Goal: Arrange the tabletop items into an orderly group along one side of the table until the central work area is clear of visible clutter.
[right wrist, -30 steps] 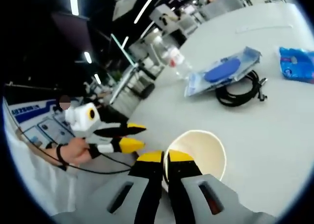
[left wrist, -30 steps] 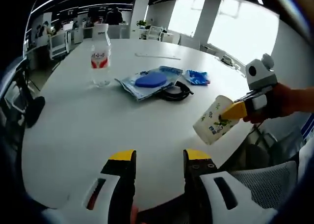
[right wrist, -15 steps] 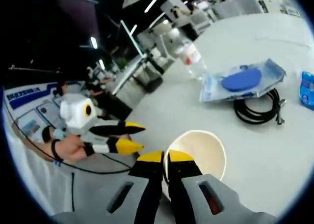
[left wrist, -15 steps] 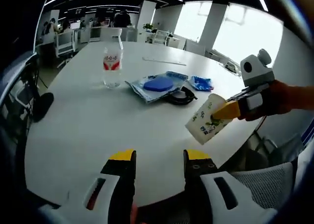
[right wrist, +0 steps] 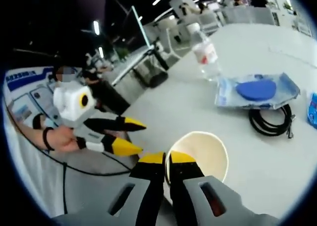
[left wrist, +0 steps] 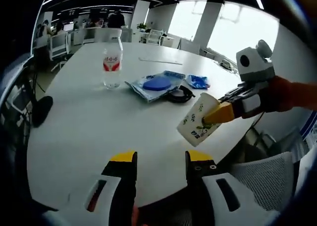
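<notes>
The right gripper (right wrist: 166, 159) pinches the paper cup (left wrist: 197, 119) by its rim, tilted above the table's (left wrist: 84, 122) near edge, while the spread, empty left gripper (left wrist: 161, 159) sits beside it.

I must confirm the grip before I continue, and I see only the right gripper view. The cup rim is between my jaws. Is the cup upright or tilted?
Observer: In the left gripper view, the paper cup hangs tilted in the right gripper, its mouth toward that gripper, above the table.
Operator: Does the cup have a print outside?
Observer: Yes, a green leaf pattern and a small blue mark.
Operator: Is the left gripper holding something?
Observer: No. The left gripper is open, with bare table between its tips.
</notes>
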`<state>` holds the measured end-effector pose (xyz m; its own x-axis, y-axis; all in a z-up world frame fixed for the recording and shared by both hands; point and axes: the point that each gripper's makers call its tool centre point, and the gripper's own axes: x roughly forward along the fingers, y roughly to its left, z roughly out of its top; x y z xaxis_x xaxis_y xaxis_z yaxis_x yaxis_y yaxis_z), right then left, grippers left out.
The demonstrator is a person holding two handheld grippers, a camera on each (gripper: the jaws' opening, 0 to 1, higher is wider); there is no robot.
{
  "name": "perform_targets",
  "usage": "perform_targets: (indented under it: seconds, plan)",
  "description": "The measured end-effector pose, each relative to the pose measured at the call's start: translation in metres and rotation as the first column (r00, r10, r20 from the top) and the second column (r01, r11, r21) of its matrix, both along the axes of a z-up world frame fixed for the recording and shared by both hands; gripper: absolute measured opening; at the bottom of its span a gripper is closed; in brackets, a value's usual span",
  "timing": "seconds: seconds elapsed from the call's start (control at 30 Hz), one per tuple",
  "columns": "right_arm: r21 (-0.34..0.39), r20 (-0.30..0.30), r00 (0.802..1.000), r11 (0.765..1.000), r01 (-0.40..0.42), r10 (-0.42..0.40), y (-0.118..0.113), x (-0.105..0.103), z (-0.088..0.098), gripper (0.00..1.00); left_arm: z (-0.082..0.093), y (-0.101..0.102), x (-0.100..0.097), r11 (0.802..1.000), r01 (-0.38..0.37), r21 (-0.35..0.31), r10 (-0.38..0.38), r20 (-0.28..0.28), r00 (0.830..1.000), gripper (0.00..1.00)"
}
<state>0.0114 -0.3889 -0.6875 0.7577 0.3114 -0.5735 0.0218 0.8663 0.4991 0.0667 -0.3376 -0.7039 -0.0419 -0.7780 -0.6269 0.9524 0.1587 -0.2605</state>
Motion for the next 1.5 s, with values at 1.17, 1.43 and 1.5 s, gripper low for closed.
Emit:
perform_targets:
  seconds: [1.17, 1.43, 1.5]
  plan:
    - [-0.492, -0.258, 0.794, 0.633, -0.598, 0.55, 0.015, 0.044, -0.01, 0.0, 0.001, 0.002, 0.005, 0.997, -0.081, 0.003, 0.081, 0.004, 0.997, 0.38]
    - [-0.528, -0.337, 0.693, 0.481, -0.7, 0.638, 0.018, 0.07, -0.02, 0.0, -0.004, 0.01, 0.002, 0.987, -0.158, 0.024, 0.158, -0.01, 0.987, 0.38]
    - [-0.533, -0.358, 0.676, 0.454, -0.714, 0.644, 0.017, 0.074, -0.024, 0.0, -0.004, 0.009, -0.002, 0.986, -0.165, 0.028, 0.165, -0.01, 0.986, 0.38]
